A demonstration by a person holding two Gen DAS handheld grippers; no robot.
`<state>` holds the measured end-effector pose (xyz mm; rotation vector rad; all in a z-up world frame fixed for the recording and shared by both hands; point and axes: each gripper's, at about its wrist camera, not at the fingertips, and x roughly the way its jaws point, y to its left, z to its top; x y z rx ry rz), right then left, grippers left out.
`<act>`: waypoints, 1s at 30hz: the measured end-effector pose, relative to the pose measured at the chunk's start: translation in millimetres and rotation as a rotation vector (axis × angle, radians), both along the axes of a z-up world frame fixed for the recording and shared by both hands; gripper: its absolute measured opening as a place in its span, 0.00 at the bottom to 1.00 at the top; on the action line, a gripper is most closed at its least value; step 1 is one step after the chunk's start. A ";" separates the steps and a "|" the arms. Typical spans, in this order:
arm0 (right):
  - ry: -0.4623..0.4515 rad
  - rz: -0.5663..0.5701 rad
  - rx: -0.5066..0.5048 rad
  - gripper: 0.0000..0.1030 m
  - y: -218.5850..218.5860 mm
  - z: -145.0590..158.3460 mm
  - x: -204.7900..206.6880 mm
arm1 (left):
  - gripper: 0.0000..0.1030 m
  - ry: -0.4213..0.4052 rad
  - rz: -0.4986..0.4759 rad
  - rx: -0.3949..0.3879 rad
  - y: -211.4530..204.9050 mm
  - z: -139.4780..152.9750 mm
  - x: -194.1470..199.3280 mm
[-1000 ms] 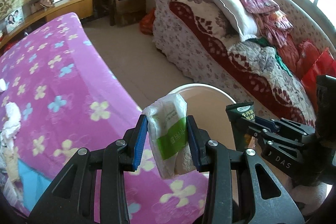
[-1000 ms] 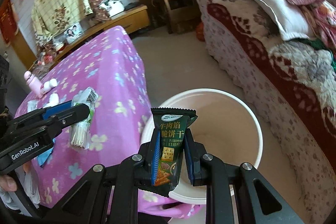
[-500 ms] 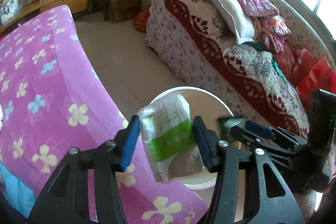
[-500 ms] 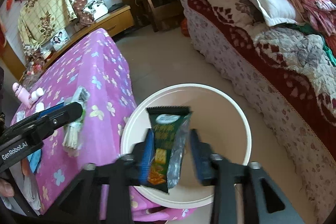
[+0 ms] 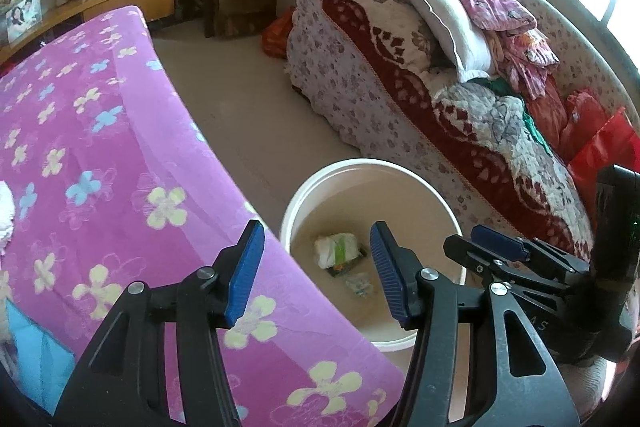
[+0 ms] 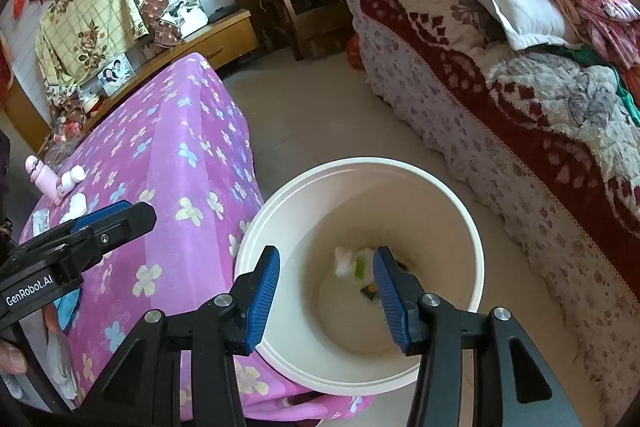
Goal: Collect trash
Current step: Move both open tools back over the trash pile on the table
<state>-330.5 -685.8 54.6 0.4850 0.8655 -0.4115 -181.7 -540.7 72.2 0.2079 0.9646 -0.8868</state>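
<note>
Both my grippers hang over the white bucket [image 6: 476, 247] w/ nothing in them: the left gripper [image 5: 316, 267] has its blue pads apart and empty, same for the right gripper [image 6: 326, 297]. The trash I carried is now at the bucket bottom: the tissue pack [image 5: 336, 249], white w/ a green stripe, lies on top of the dark snack wrapper [image 5: 340, 269], only a corner of which shows. So that pair is done; what's left lies the other way, back on the pink flowered tablecloth [image 5: 100, 155]. In the right wrist view I see crumpled white tissues [image 6: 76, 205] on the far left part of the table, beside a pink bottle [image 6: 40, 179] — whether the bottle counts as trash I can't tell. They're well apart from the bucket, left of both grippers, and the left gripper is nearer, so I judge it should lead the next reach. No clear long axis on the wads. Vs. a sec ago: both jaws have just been opening, each then clamped on its item above the bucket; now nothing sits between the pads and both items are inside.
</note>
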 end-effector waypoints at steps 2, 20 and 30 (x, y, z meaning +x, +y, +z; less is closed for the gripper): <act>-0.008 0.006 0.002 0.46 4.0 1.6 1.4 | 0.52 -0.012 0.012 0.005 6.4 1.6 0.7; -0.030 0.133 0.005 0.47 69.1 18.3 39.4 | 0.52 -0.076 0.158 0.030 91.4 15.7 17.4; -0.045 0.269 0.000 0.55 131.2 29.7 75.7 | 0.52 -0.081 0.270 0.047 168.7 22.7 30.8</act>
